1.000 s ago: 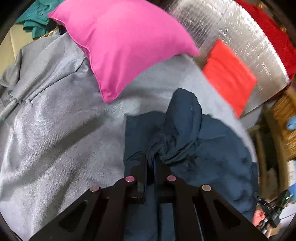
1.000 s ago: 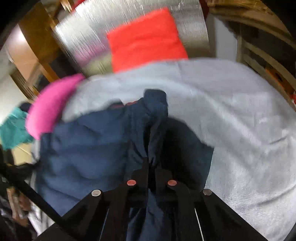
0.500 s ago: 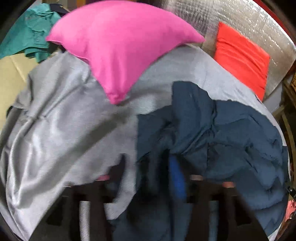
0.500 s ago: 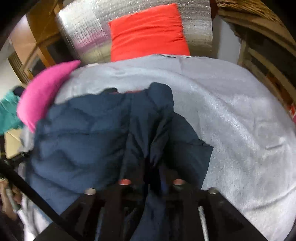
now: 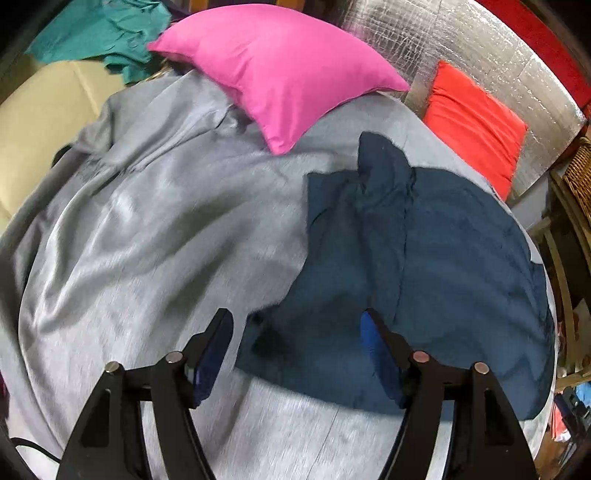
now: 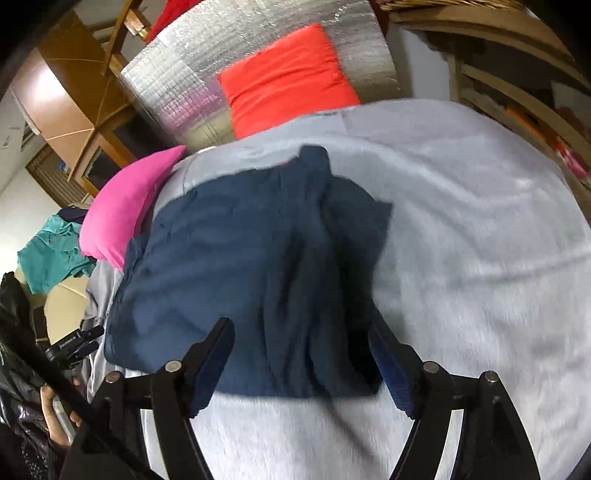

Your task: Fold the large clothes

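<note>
Navy garment [image 5: 424, 266]: folded heap lying on the grey blanket [image 5: 155, 229], let go to settle
Left hand-held gripper [image 5: 295, 332]: jaws opening, nothing pinched
Right hand-held gripper [image 6: 301, 343]: jaws opening, cloth below, unclamped

We see the dark blue folded cloth garment [image 5: 436, 266] lying on the wide grey fabric sheet [image 5: 155, 236], which covers the whole surface. Behind the garment, to its left, the pink square cushion [image 5: 288, 70] rests on the sheet. To its right, behind the far edge of the sheet, the red rectangular cushion [image 5: 476, 125] leans against the silver quilted foil panel [image 5: 443, 33]. Further left, behind the pink cushion, lies the crumpled teal cloth [image 5: 103, 33].
</note>
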Tool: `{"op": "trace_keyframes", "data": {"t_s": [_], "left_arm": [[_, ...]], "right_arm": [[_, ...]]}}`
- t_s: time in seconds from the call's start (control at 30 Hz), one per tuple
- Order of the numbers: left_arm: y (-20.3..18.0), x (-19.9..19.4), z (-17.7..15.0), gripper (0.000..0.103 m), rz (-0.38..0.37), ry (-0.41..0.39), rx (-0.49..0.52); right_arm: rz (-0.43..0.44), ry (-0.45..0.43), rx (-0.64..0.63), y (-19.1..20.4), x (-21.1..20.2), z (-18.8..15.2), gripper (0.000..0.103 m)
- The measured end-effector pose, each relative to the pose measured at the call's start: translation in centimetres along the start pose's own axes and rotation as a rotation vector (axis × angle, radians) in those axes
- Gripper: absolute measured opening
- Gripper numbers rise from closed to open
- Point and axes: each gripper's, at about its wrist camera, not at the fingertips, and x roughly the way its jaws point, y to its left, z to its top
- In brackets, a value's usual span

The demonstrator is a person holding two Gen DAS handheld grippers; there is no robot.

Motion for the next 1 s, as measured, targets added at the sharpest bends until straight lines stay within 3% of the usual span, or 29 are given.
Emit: {"op": "trace_keyframes", "data": {"t_s": [0.13,0.23,0.57,0.67,0.77,0.87,0.93,1.0], "left_arm": [[1.5,0.2,-2.7,0.074,0.003,0.035,-0.040],[2.9,-0.3,-3.9,0.074,0.019,0.015,-0.080],[4.9,-1.1,-2.6,0.076,-0.108,-0.033,-0.210],[4.4,0.2,-1.8,0.078,-0.166,0.004,-0.220],[4.2,2.6,-0.9,0.078,-0.174,0.055,-0.215],[4.6,4.8,-0.3,0.084,-0.221,0.090,-0.272],[4.7,6.3,0.1,0.091,-0.232,0.114,-0.290],[4.8,7.1,0.3,0.091,-0.264,0.120,-0.323]], "right_arm": [[0.042,0.062,0.082,-1.9,0.4,-1.5,0.078],[0.051,0.074,0.121,-2.7,0.7,-2.1,0.078],[0.073,0.036,0.098,-2.5,0.2,-1.2,0.085],[0.090,0.094,0.107,-3.0,2.3,-0.2,0.085],[0.099,0.191,0.112,-3.7,5.6,0.7,0.086],[0.108,0.245,0.122,-4.6,8.2,1.4,0.088],[0.159,0.275,0.157,-5.2,9.5,1.4,0.089],[0.213,0.276,0.198,-5.6,9.9,1.4,0.088]]}}
